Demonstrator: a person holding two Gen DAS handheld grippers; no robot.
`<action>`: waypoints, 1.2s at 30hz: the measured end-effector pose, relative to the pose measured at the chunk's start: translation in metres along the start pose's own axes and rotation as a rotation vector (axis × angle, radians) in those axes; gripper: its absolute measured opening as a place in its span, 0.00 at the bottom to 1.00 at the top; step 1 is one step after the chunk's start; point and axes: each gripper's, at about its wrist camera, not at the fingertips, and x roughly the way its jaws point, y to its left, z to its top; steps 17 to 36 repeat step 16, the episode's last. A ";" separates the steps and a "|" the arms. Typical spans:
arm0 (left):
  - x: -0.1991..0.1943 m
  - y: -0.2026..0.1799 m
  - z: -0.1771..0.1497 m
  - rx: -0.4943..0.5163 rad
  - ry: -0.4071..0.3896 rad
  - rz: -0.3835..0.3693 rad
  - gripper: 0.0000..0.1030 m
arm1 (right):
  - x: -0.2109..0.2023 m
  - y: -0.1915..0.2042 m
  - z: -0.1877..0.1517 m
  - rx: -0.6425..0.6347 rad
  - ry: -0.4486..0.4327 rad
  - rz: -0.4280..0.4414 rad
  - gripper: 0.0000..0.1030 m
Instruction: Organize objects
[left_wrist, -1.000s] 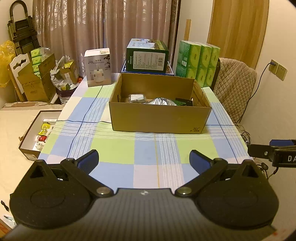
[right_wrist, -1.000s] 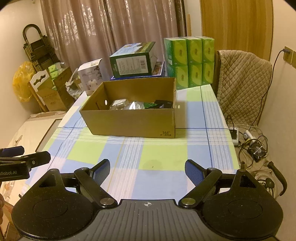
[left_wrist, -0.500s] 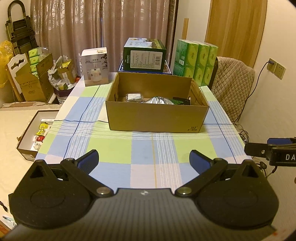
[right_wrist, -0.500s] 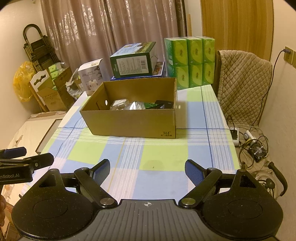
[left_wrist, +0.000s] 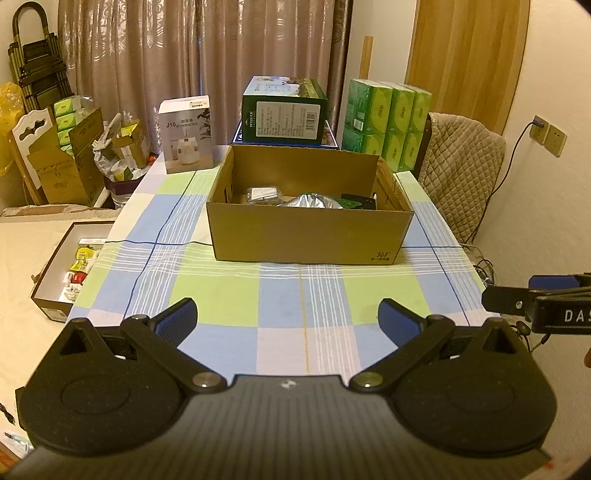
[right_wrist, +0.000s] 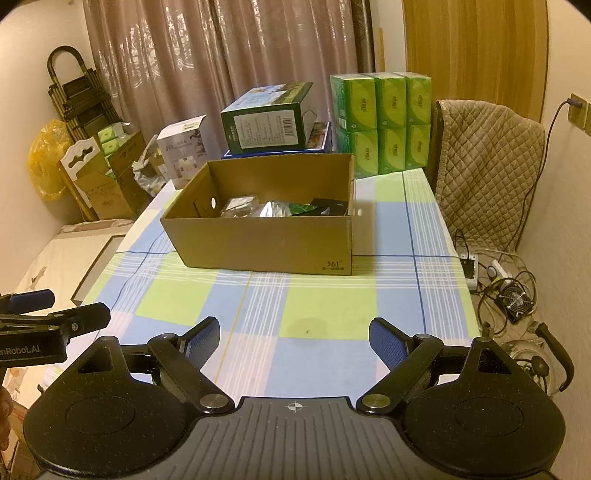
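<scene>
Left gripper (left_wrist: 287, 316): jaws spread wide, nothing between them, hovering over the near end of the table (left_wrist: 295, 325). Right gripper (right_wrist: 294, 339): likewise spread and empty, just beside the left one, both angled down at the checked cloth.

Ahead, mid-table: open cardboard box (left_wrist: 308, 236), upright, flaps absent. Inside it, a crinkled silver foil pouch (left_wrist: 314, 201), a clear plastic packet (left_wrist: 263, 193) and a dark green-black flat pack (left_wrist: 356, 202), lying close together near the bottom.

Handling, my estimate: all three look light. Foil is soft and slippery, best pinched at a sealed edge rather than the puffed middle. Box walls are stiff but thin; take it by a short side wall.

Room: bare cloth between grippers and box is open. Behind the box, stacked cartons (left_wrist: 284, 110) and green tissue packs (left_wrist: 386, 122) crowd the far edge. Table edges drop off close on both sides.
</scene>
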 end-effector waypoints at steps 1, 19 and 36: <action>0.000 0.000 0.000 0.000 0.000 0.001 1.00 | 0.000 0.000 0.000 0.000 -0.001 0.001 0.83; -0.004 0.000 -0.001 -0.019 -0.021 -0.019 1.00 | -0.001 -0.001 0.003 0.001 -0.002 -0.003 0.83; -0.004 0.000 -0.001 -0.019 -0.021 -0.019 1.00 | -0.001 -0.001 0.003 0.001 -0.002 -0.003 0.83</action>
